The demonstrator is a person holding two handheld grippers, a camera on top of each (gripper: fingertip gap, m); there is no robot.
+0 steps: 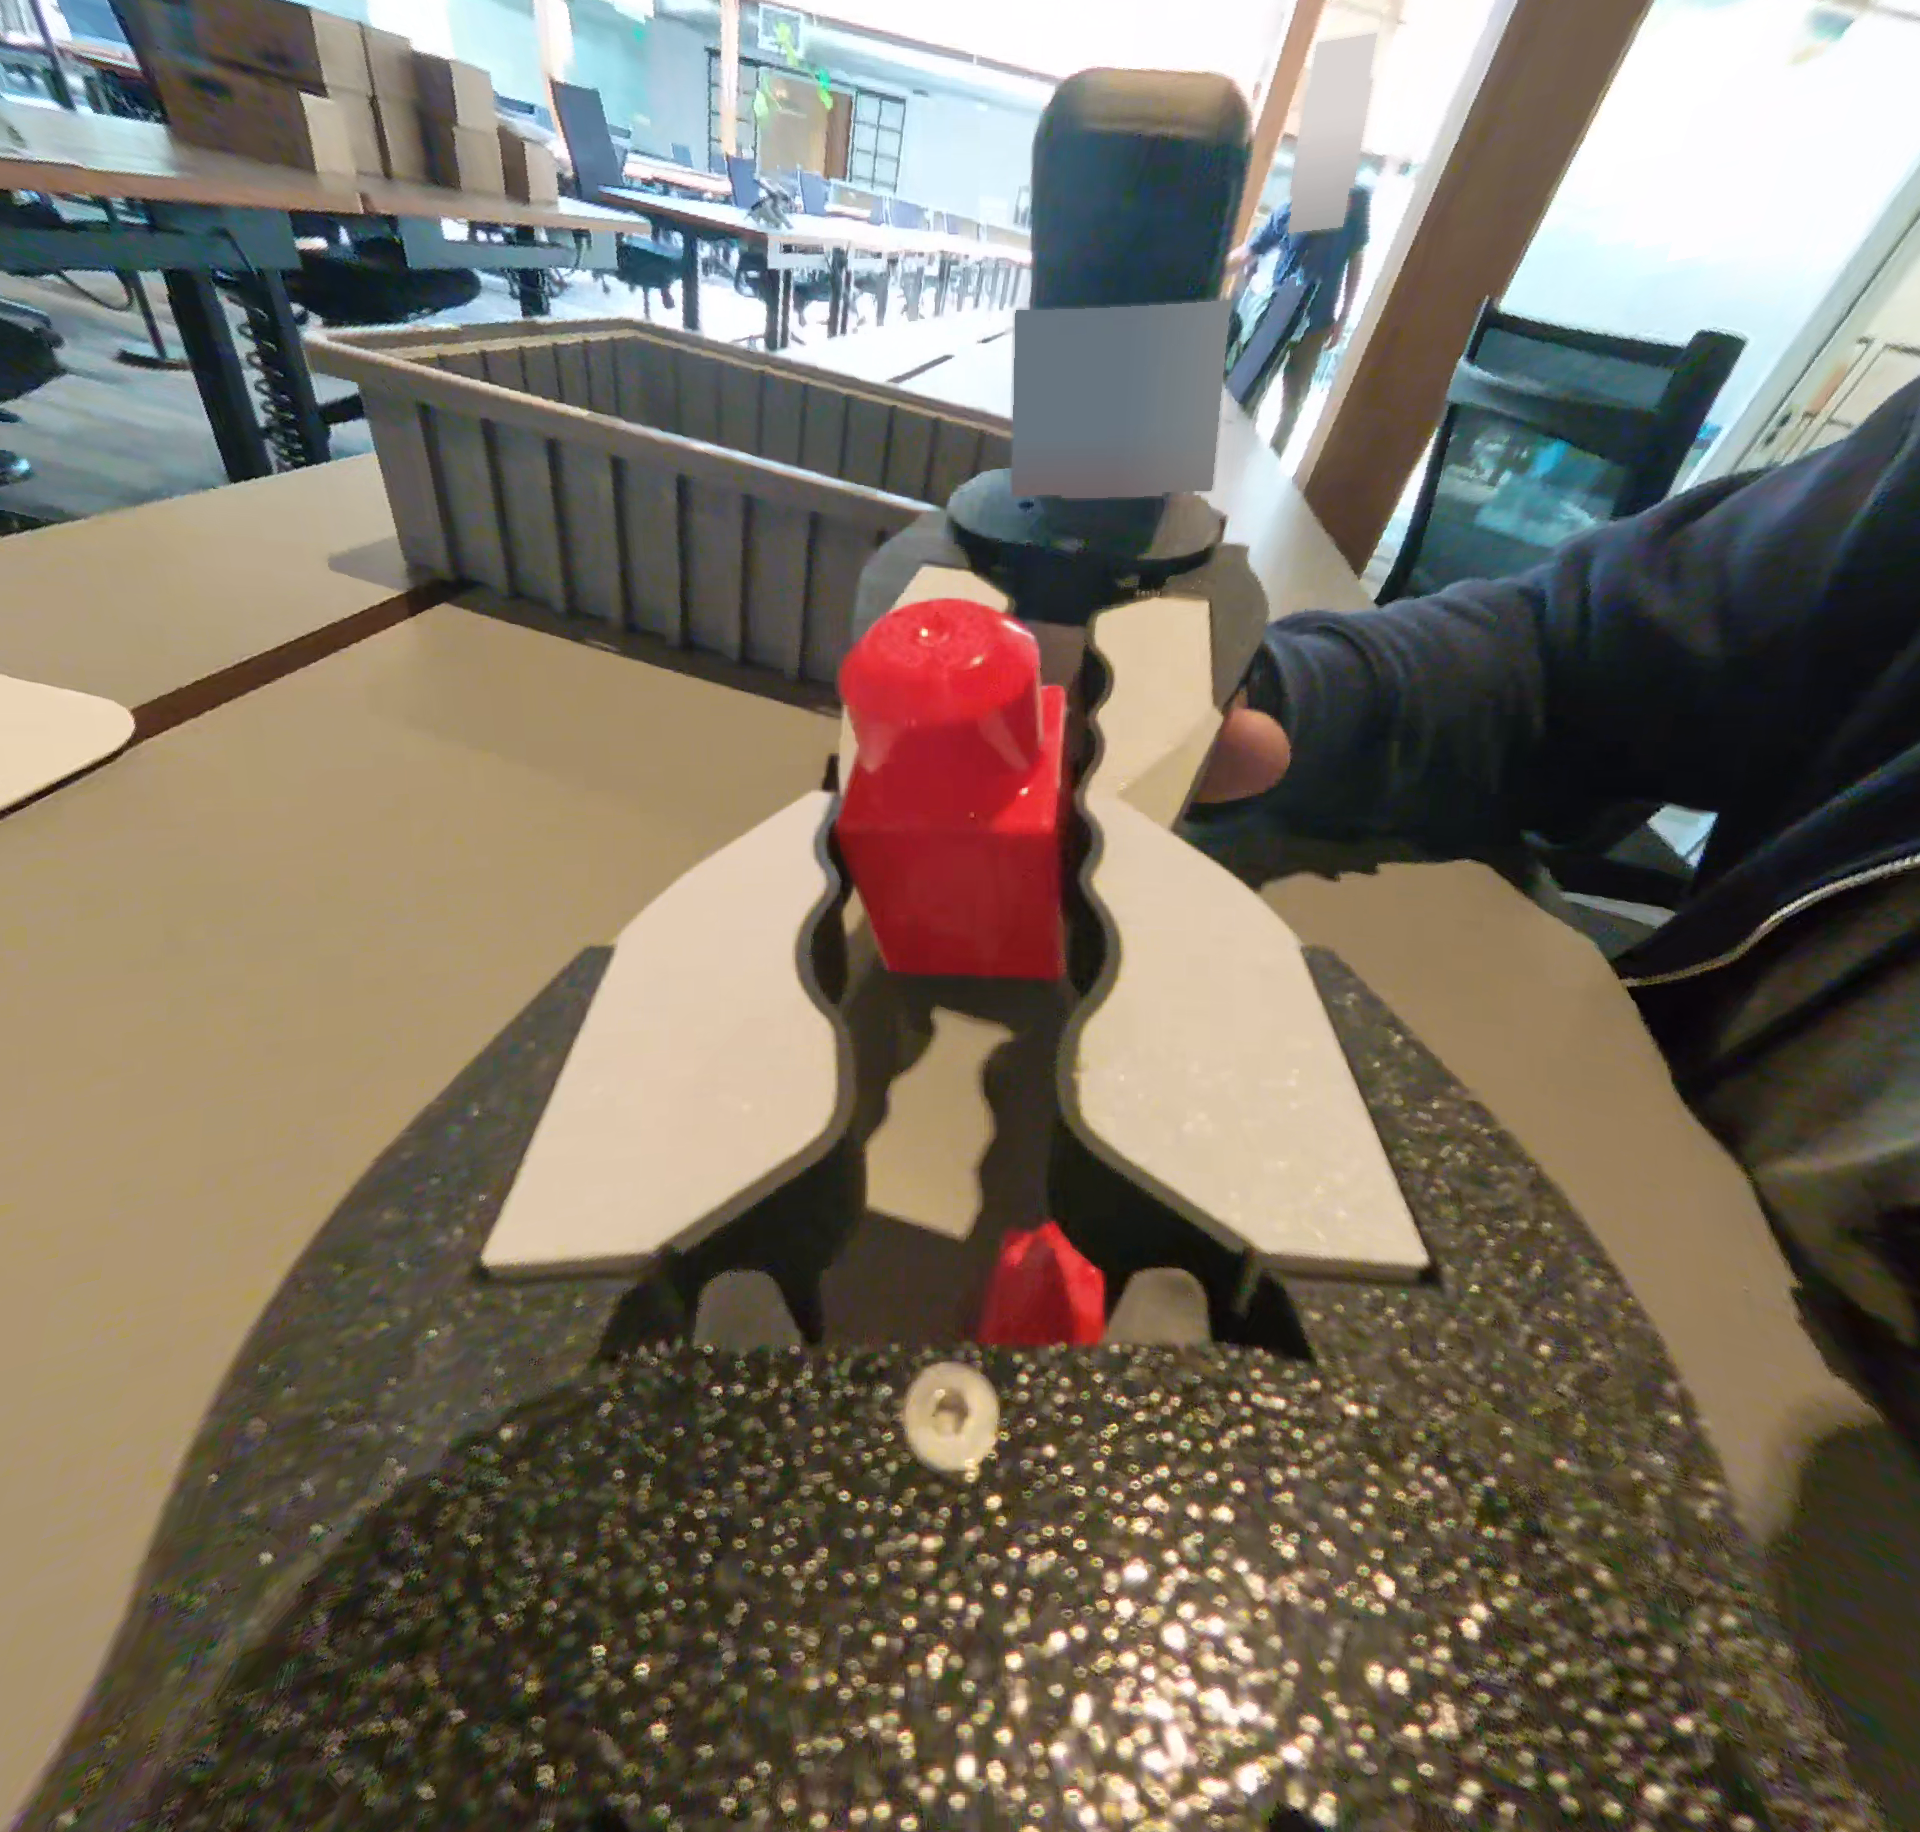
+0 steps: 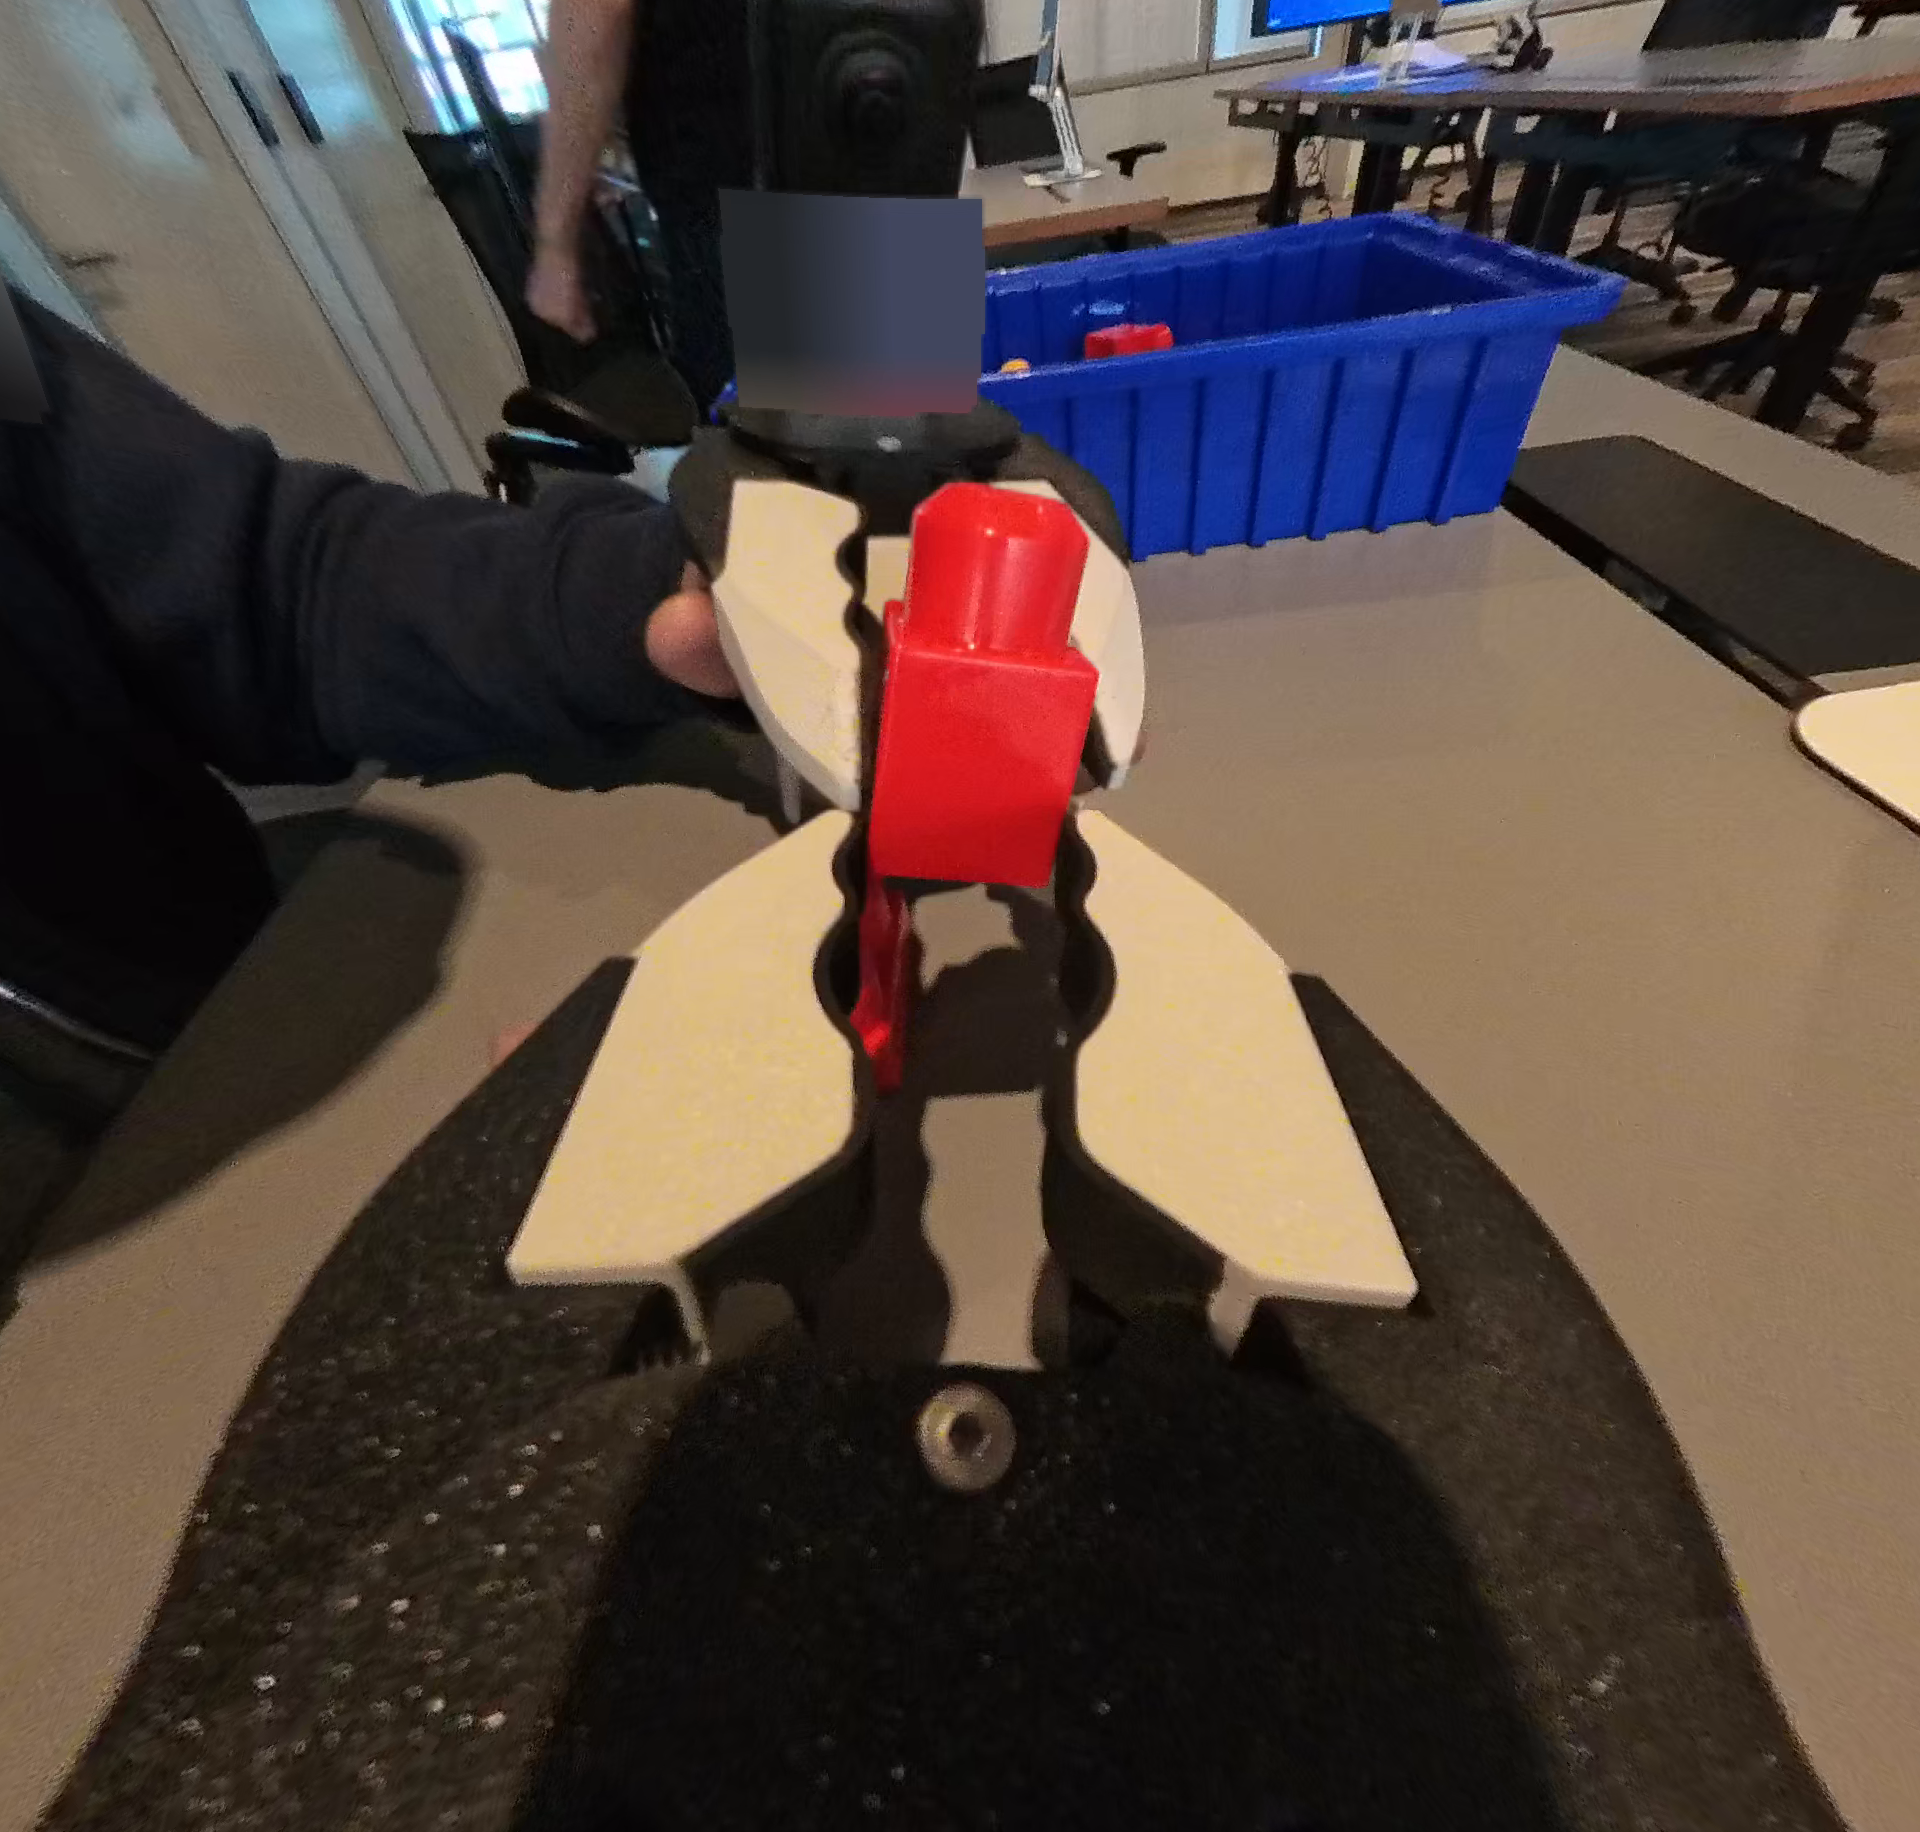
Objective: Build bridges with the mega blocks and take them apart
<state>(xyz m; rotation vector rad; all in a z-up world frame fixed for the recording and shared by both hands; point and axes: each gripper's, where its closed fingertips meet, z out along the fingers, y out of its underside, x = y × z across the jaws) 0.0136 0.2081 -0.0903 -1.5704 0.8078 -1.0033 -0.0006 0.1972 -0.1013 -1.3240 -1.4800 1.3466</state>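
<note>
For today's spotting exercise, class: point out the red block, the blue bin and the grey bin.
red block [image 2: 982, 754], right wrist view, front face of its square body.
blue bin [image 2: 1299, 432], right wrist view, ribbed near wall.
grey bin [image 1: 665, 525], left wrist view, ribbed near wall.

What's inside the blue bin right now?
Over the blue bin's near wall, a red block and a small yellow piece show. That wall hides the rest.

The left gripper [image 1: 951, 847] pinches a red single-stud block [image 1: 951, 826] above the tan table [image 1: 312, 899], facing the right gripper [image 1: 1049, 660]; a grey ribbed bin [image 1: 623, 494] sits behind.
</note>
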